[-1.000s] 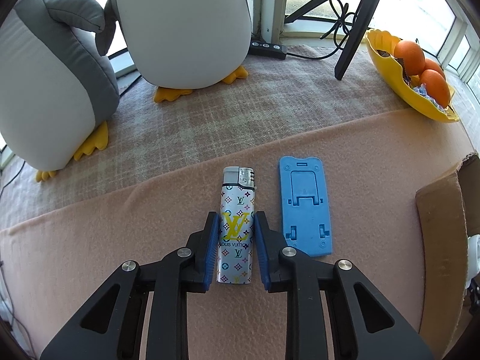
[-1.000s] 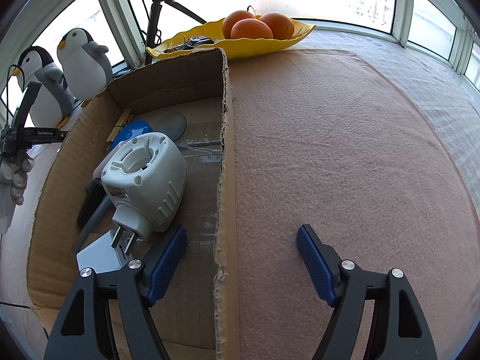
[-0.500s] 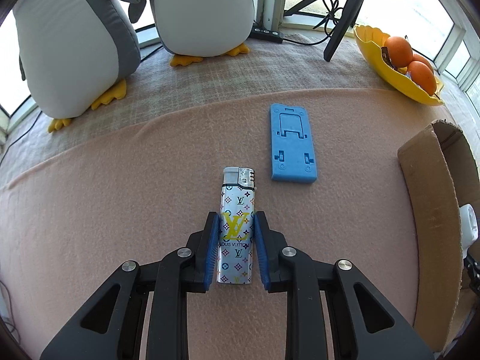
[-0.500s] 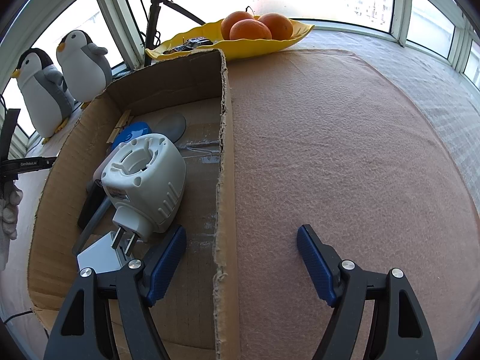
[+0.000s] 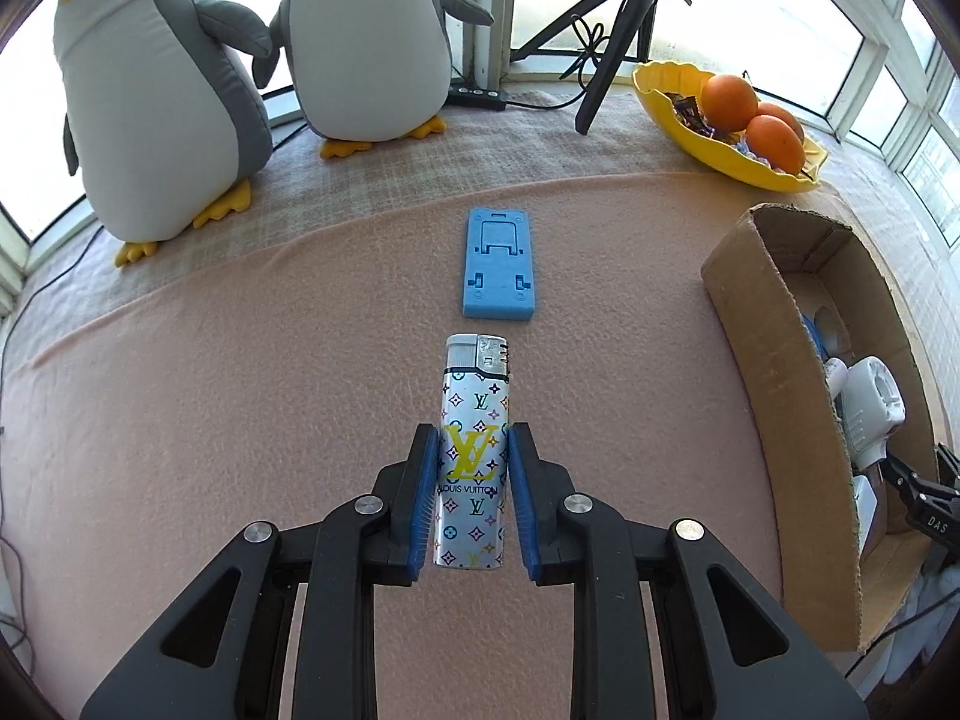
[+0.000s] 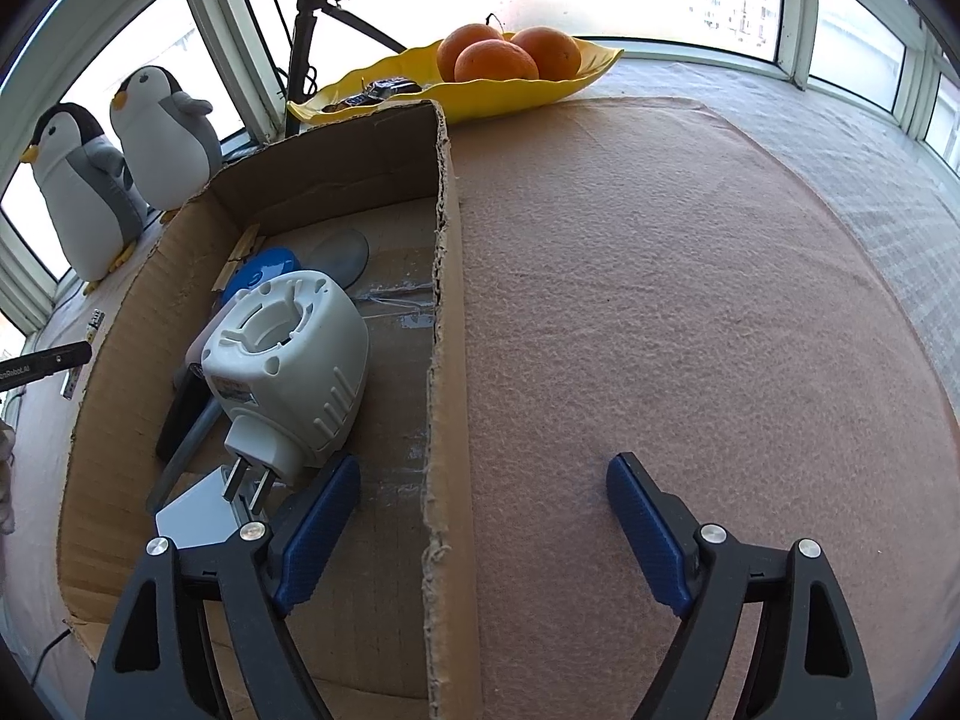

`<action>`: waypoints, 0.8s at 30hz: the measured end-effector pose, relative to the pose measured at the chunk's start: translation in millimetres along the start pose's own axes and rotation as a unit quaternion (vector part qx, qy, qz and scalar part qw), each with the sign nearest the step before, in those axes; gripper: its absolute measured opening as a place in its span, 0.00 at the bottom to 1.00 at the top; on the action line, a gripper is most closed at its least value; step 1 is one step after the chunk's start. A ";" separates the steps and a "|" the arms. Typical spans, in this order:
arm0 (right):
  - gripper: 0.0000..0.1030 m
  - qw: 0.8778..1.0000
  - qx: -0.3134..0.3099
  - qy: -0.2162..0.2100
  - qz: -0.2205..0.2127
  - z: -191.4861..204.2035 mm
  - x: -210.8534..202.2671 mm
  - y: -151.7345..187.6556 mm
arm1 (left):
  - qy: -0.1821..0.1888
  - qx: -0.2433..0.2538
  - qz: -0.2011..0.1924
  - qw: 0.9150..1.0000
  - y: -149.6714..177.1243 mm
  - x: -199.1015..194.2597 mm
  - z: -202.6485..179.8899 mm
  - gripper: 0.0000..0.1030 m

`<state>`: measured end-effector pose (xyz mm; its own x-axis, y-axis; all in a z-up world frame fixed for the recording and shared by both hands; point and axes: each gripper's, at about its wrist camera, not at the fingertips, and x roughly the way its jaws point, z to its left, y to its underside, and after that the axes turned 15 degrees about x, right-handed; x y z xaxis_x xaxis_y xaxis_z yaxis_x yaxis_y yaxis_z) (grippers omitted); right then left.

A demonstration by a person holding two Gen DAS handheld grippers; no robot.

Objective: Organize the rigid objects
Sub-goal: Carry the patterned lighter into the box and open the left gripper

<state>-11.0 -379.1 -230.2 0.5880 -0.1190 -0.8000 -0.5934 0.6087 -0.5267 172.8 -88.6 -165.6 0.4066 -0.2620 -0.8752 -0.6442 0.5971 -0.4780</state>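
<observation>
Cardboard box [image 6: 441, 360] wall sits between right gripper's [image 6: 486, 516] opening jaws; left gripper [image 5: 474, 492] clamps lighter [image 5: 476, 420].

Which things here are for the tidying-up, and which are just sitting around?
For tidying:
- lighter, gripped by the left tool
- blue stand, flat on the blanket
- cardboard box
- white plug-in device, already in the box

Just sitting around:
- two plush penguins
- yellow dish with oranges
- tripod

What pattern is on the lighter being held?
Silver lighter with multicoloured monogram symbols and a large yellow logo; clearest in the left wrist view.
</observation>
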 end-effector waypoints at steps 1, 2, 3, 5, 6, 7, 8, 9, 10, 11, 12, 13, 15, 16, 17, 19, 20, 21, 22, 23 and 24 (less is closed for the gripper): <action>0.83 1.000 0.001 -0.001 0.000 -0.5 0.1 -0.2 | 0.001 0.006 -0.005 1.000 -2.1 -3.1 -4.3 0.21; 0.83 1.000 0.001 -0.001 0.000 -0.5 0.0 -0.2 | 0.001 0.013 -0.009 1.000 -3.6 -8.1 -9.5 0.21; 0.83 1.000 0.001 0.000 -0.001 -0.6 0.0 -0.2 | 0.002 0.020 -0.014 1.000 -5.9 -12.1 -14.8 0.21; 0.83 1.000 -0.001 0.002 -0.002 0.2 0.0 0.0 | 0.004 0.034 -0.024 0.999 -11.2 -18.9 -26.2 0.21; 0.83 1.000 -0.001 0.002 -0.002 0.2 0.0 0.0 | 0.008 0.042 -0.029 0.999 -13.1 -23.2 -32.4 0.21; 0.83 1.000 0.000 0.001 -0.002 0.0 0.1 -0.1 | 0.011 0.049 -0.034 0.998 -15.0 -27.3 -38.4 0.21; 0.83 1.000 0.001 0.001 -0.001 -0.2 0.3 -0.2 | 0.016 0.056 -0.039 0.998 -17.5 -31.6 -44.5 0.21; 0.83 1.000 0.001 0.001 -0.001 -0.1 0.2 -0.1 | 0.019 0.062 -0.044 0.997 -19.9 -35.2 -50.7 0.21; 0.83 1.000 0.000 0.002 -0.001 0.0 0.1 -0.1 | 0.024 0.069 -0.049 0.996 -23.0 -39.2 -57.3 0.21; 0.83 1.000 0.000 0.002 -0.001 0.0 0.2 -0.1 | 0.029 0.076 -0.053 0.995 -25.6 -42.3 -63.6 0.21; 0.83 1.000 0.000 0.002 -0.001 -0.1 0.2 0.0 | 0.033 0.082 -0.057 0.994 -28.2 -45.1 -69.9 0.21; 0.83 1.000 0.000 0.002 -0.002 -0.1 0.1 0.0 | 0.036 0.090 -0.060 0.993 -31.7 -47.1 -77.1 0.21; 0.83 1.000 0.000 0.002 -0.002 0.0 0.2 -0.1 | 0.043 0.105 -0.067 0.991 -37.1 -51.2 -90.4 0.21; 0.83 1.000 0.000 0.002 -0.002 -0.1 0.2 -0.1 | 0.048 0.111 -0.070 0.990 -39.6 -53.3 -97.1 0.21; 0.83 1.000 0.000 0.002 -0.002 -0.1 0.2 -0.1 | 0.053 0.116 -0.073 0.989 -41.9 -55.1 -103.3 0.21; 0.83 1.000 0.001 0.002 -0.002 -1.2 0.2 -0.7 | 0.061 0.125 -0.078 0.987 -47.2 -57.4 -114.3 0.21; 0.83 1.000 0.002 0.002 -0.002 -1.5 0.2 -0.7 | 0.064 0.129 -0.081 0.986 -49.7 -58.3 -119.7 0.21; 0.83 1.000 0.002 0.002 -0.002 -1.7 0.2 -0.8 | 0.067 0.133 -0.083 0.985 -52.0 -59.0 -125.4 0.21; 0.83 1.000 0.002 0.002 -0.002 -1.8 0.2 -0.8 | 0.071 0.137 -0.084 0.984 -53.5 -59.3 -130.9 0.21; 0.83 1.000 0.002 0.002 -0.002 -1.9 0.2 -0.8 | 0.074 0.141 -0.084 0.984 -55.3 -59.2 -136.5 0.21; 0.83 1.000 0.003 0.001 -0.002 -2.0 0.1 -1.0 | 0.077 0.144 -0.085 0.983 -57.0 -58.6 -141.5 0.21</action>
<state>-11.5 -381.3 -230.4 0.5896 -0.1241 -0.7981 -0.5875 0.6123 -0.5291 94.0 -214.5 -97.5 0.3757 -0.4740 -0.7963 -0.3559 0.7196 -0.5963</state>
